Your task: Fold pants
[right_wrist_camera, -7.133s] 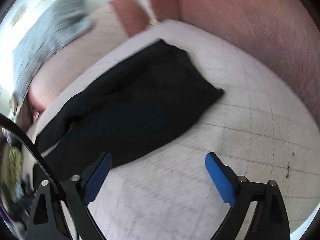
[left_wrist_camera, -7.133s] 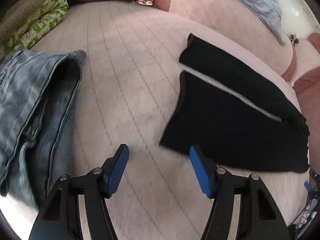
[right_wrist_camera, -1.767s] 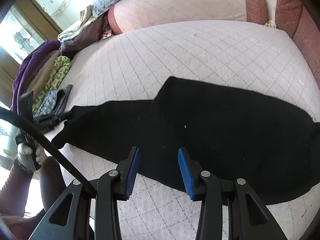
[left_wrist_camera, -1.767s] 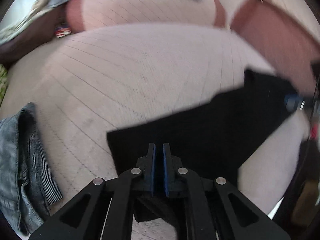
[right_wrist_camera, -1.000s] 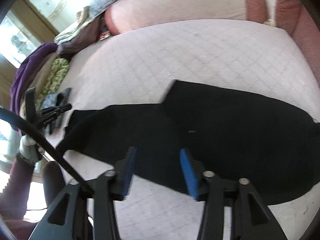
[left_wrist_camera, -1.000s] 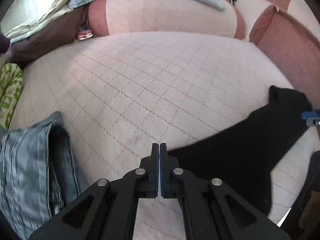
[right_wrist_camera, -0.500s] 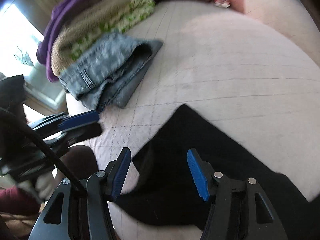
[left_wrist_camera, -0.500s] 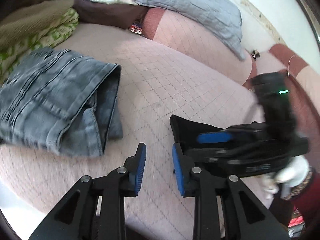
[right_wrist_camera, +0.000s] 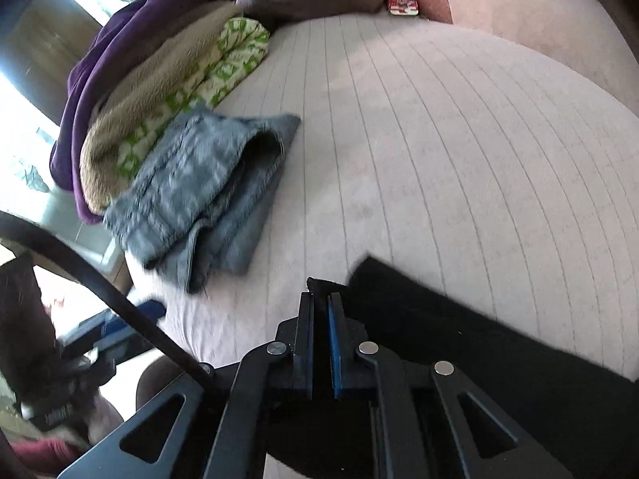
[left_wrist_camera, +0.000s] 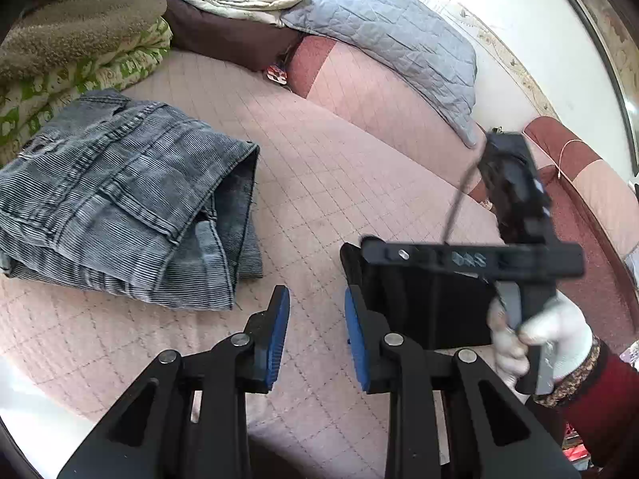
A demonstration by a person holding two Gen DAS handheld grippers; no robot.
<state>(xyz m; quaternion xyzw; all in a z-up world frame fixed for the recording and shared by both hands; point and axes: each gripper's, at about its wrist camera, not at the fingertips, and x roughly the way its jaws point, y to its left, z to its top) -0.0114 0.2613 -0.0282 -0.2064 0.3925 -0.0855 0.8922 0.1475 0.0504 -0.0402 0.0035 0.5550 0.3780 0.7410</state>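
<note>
Judging by how things lie, the fold is partway done: the black pants (right_wrist_camera: 499, 343) sit on the near edge of the bed (left_wrist_camera: 359, 183) as a shortened dark slab, and at least one more fold seems still to come. Nearest, the right gripper (right_wrist_camera: 319, 315) has its jaws clenched on a near corner of that black cloth, a tuft of it poking out past the blue pads. Just left of the pants, the left gripper (left_wrist_camera: 315, 319) hovers with its jaws released, a narrow gap between them and only bare quilted cover in it; its right pad stands just beside the cloth's edge, and I cannot tell whether it touches. The person's white-gloved hand (left_wrist_camera: 543, 335) grips the right tool's handle at the near right. Farther left on the bed lies a pair of grey-blue jeans (left_wrist_camera: 131, 215), already folded and apart from the black pair. Beyond them a stack of blankets (right_wrist_camera: 159, 80), green-patterned, tan and purple, is piled at the far left. Farthest off, a blue-grey quilted pillow (left_wrist_camera: 391, 40) leans on the pink bolsters along the wall. Nothing blocks the open cover beyond the pants; only the jeans crowd the left.
</note>
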